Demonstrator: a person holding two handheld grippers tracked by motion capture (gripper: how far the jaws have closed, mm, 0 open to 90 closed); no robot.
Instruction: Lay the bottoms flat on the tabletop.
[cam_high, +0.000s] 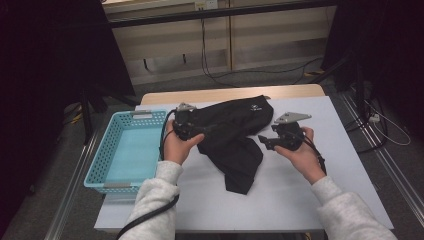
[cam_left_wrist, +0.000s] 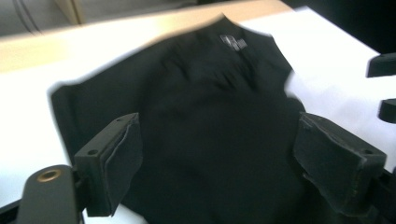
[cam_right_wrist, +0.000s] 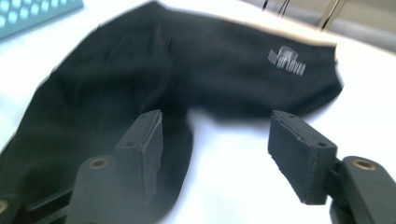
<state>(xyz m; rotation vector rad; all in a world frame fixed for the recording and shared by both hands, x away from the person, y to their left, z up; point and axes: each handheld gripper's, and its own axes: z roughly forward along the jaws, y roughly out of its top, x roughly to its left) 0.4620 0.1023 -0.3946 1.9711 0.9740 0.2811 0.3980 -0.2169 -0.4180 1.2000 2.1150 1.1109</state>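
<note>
Across the middle of the white table (cam_high: 300, 200) lies a black garment (cam_high: 232, 132), crumpled, its broad upper part reaching toward the far edge and a narrower part trailing down toward the near edge. Near its far right corner it bears a small pale printed logo (cam_high: 257, 106), a blocky mark over a short line of letters that is too blurred to read in any view. The left gripper (cam_high: 200, 131) sits at the garment's left side, held in the person's left hand (cam_high: 177, 145); in the left gripper view its two padded jaws stand wide apart with the black cloth spread beneath and between them, the pads pressing on nothing. The right gripper (cam_high: 265, 141), in the right hand (cam_high: 300, 152), sits just beside the garment's right edge over bare table; in the right gripper view its jaws are likewise parted, the left one over the cloth and the right one over white surface, gripping nothing. Both views are blurred. A light blue perforated basket (cam_high: 107, 155) stands at the table's left edge, just left of the left hand, with nothing visible inside it. Beyond the far edge a strip of bare wood tabletop (cam_high: 225, 94) shows, and cables (cam_high: 210, 60) run over the grey floor behind.
</note>
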